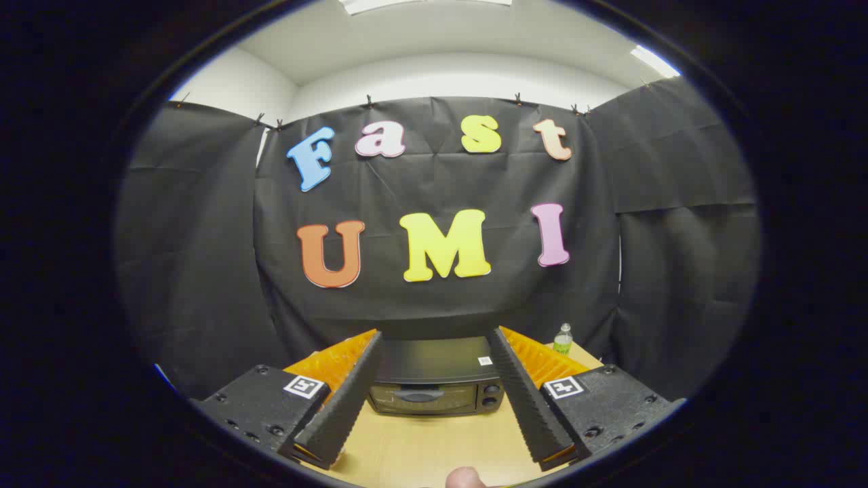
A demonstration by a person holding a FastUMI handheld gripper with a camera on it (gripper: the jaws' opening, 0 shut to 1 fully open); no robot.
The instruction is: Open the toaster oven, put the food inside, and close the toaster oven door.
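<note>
Pale wood of the tabletop (434, 440) runs from the fingers out to the toaster oven (437, 383), which sits against the booth's black cloth wall with its door (420, 398) closed and its handle (418, 394) across the top of the glass. A rounded, pale brown bit (464, 477) shows on the table nearest the camera, between the fingers; it may be the food, though too little of it is visible to tell. A green-capped bottle (562, 339) stands beyond the oven's right side. The likely trouble lies in the approach: the gripper is high and well back, and the handle is a slim bar, so a descent at the wrong height could have the fingers skid on the glass or push the whole oven back instead of hooking the handle. The gripper (437, 454) is spread wide, holding nothing and touching nothing, with the oven framed between its fingers and beyond their tips.
</note>
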